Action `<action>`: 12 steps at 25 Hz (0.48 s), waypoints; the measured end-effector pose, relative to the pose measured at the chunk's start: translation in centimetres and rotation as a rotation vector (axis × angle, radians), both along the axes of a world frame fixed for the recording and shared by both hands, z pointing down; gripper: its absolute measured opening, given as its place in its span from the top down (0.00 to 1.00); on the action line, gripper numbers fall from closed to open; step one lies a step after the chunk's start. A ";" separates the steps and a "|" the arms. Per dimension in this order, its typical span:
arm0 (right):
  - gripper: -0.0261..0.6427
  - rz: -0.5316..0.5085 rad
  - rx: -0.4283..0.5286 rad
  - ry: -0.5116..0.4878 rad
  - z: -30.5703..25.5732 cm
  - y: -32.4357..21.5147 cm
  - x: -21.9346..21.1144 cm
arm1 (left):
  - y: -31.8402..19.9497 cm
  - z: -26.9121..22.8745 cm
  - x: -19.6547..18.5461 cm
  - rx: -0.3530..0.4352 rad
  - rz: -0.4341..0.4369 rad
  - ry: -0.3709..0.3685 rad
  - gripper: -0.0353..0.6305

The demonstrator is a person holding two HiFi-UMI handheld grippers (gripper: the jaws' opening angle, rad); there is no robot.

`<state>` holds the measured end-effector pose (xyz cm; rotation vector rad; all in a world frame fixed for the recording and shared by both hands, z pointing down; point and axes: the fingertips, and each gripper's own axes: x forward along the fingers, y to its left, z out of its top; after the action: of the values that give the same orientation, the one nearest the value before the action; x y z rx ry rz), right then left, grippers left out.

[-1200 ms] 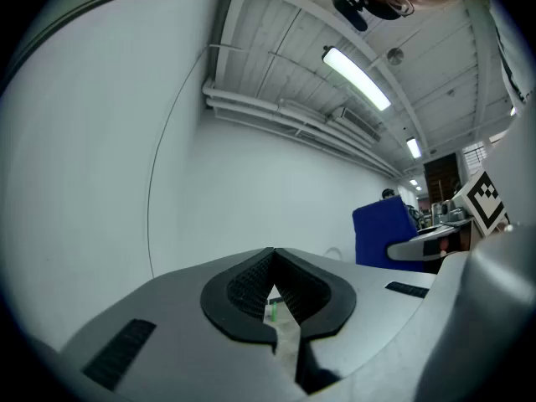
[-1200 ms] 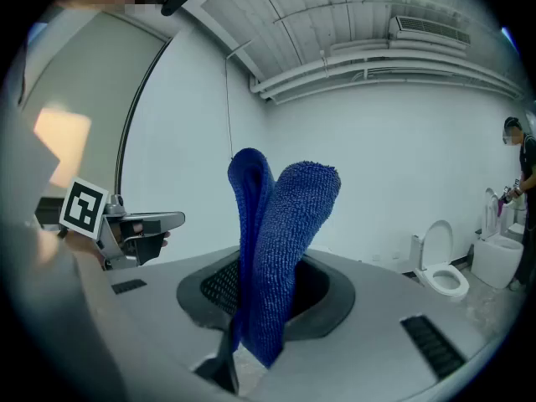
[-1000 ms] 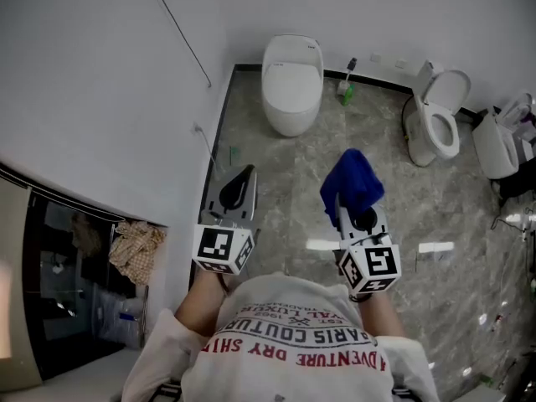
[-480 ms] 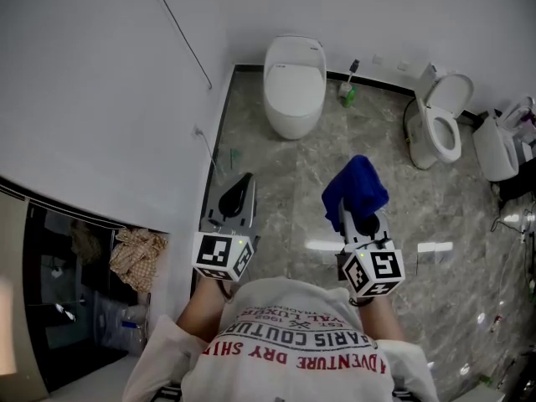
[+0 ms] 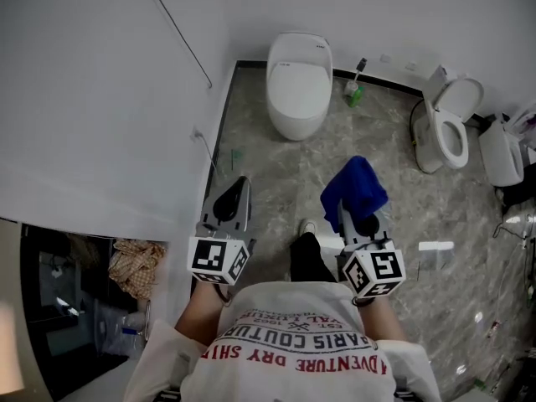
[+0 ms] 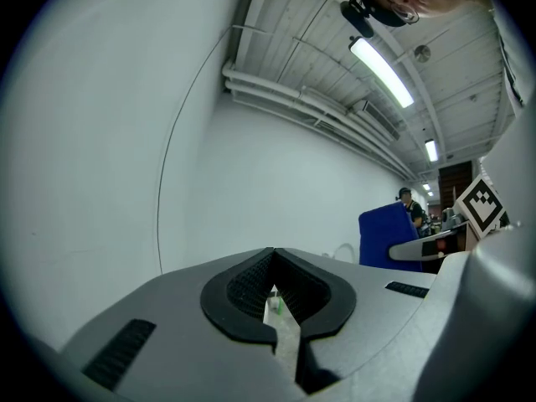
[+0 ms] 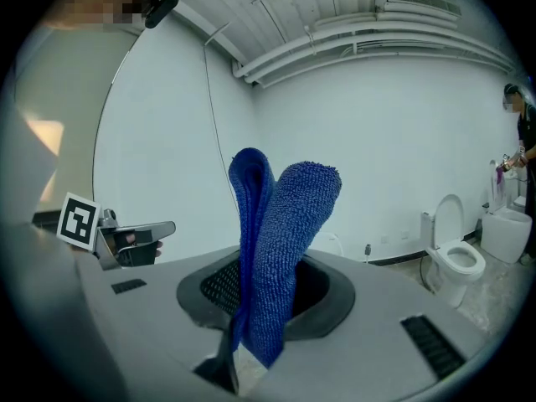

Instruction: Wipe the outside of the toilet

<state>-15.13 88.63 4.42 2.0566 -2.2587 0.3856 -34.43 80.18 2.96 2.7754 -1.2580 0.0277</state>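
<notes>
Bathroom floor (image 5: pixel 276 170) | right gripper (image 5: pixel 345 214) clamps blue cloth (image 7: pixel 278 233) | left gripper (image 6: pixel 272 262) closed

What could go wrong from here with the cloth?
The blue cloth is pinched only near its lower edge by the right gripper; most of it stands loose, so it may slip when pressed. Two toilets lie ahead, the closed toilet and the open toilet: a mix-up is possible. The brush beside the closed one could get knocked.

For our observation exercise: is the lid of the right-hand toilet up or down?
Up. On the right-hand toilet, the lid stands raised behind the exposed seat, in head and right gripper views.
</notes>
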 end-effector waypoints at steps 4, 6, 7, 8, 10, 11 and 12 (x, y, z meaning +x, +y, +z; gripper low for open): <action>0.82 -0.035 0.001 -0.010 1.1 -6.1 3.3 | -5.5 1.1 2.7 -0.005 -0.038 -0.010 0.94; 0.82 -0.057 0.003 -0.022 1.4 -10.0 5.6 | -9.0 1.2 4.9 -0.001 -0.053 -0.011 0.94; 0.82 -0.070 0.005 -0.030 1.3 -12.0 6.8 | -10.9 1.1 6.2 0.003 -0.055 -0.007 0.94; 0.82 -0.082 0.007 -0.037 1.2 -14.1 8.1 | -12.7 1.0 7.7 0.005 -0.053 -0.002 0.94; 0.82 -0.097 0.015 -0.043 0.7 -18.2 11.0 | -16.5 0.7 10.8 0.004 -0.043 0.004 0.94; 0.82 -0.100 0.019 -0.045 0.5 -20.4 12.5 | -18.5 0.7 12.3 0.002 -0.043 0.003 0.94; 0.82 -0.104 0.021 -0.048 0.3 -22.5 13.9 | -20.6 0.7 13.7 -0.001 -0.047 0.000 0.94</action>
<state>-1.26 66.15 4.77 1.9498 -2.3953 0.4104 -20.75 59.62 3.65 2.7441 -1.3220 0.0243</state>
